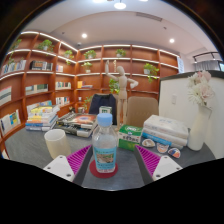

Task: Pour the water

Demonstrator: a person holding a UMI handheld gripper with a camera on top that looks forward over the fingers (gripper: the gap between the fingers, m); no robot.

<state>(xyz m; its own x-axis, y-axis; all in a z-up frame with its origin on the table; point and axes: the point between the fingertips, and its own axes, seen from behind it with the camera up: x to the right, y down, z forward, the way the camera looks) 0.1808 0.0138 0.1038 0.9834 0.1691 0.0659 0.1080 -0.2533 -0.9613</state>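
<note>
Though its blue label carries print, none of it can be read on the bottle [105, 146], which stands upright on a red coaster [104, 169] on the grey table [30, 150], between the fingers of the gripper [106, 164]. Both pink pads [68, 166] stand apart from it, spread wide. A pale cup [56, 142] sits just left, a green box [130, 135] right, its lettering unreadable. Beyond, a person [120, 86] stands before shelves [40, 70].

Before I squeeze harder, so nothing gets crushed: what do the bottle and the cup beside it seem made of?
The bottle, standing between the tongs, looks like thin clear plastic: see-through wall, blue cap and label. The cup looks like pale pink matt plastic or paper; which one I cannot tell.
</note>
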